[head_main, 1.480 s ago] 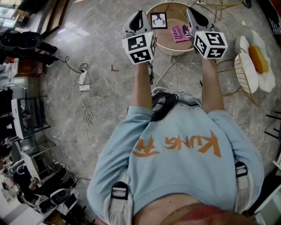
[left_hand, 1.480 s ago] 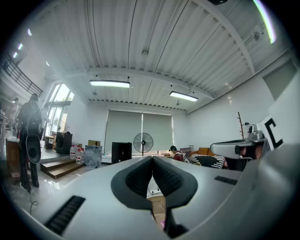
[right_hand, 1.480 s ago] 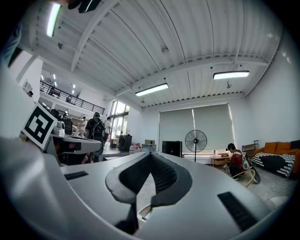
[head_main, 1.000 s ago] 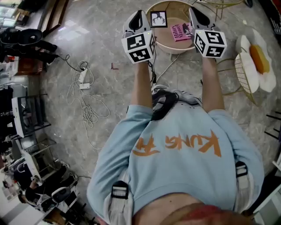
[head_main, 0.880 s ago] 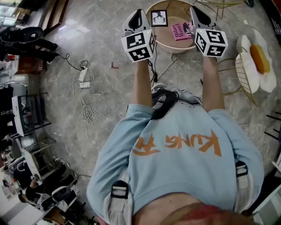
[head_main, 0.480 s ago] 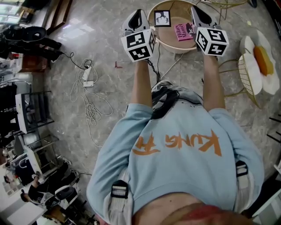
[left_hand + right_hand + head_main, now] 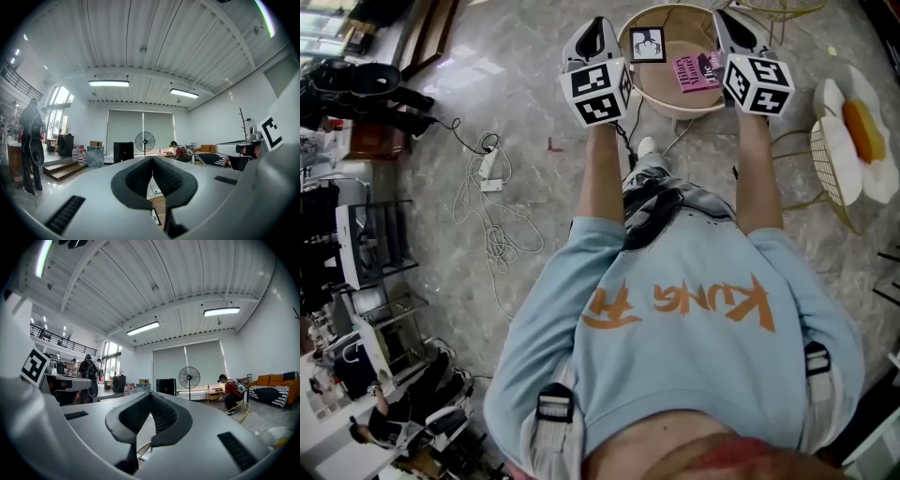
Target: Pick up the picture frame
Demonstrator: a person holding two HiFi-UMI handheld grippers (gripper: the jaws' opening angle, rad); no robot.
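Observation:
The picture frame [image 7: 648, 44], black with a white picture, lies on the left part of a round light-wood table [image 7: 661, 97] at the top of the head view. A corner of the frame [image 7: 154, 216] also shows under the jaws in the left gripper view. My left gripper [image 7: 598, 25] is held level just left of the table, jaws pressed together with nothing in them [image 7: 152, 159]. My right gripper [image 7: 729, 21] hovers at the table's right rim, also shut and empty [image 7: 150, 393]. Neither touches the frame.
A pink book [image 7: 689, 72] lies on the table right of the frame. A flower-shaped cushion [image 7: 853, 127] on a gold wire stool [image 7: 821, 159] stands to the right. A power strip with cables [image 7: 490, 167] lies on the floor at left. A standing fan [image 7: 144, 140] is far ahead.
The person has stepped slightly toward the table, and a shoe now shows below the arms. Both grippers stay shut and level in front of the body.

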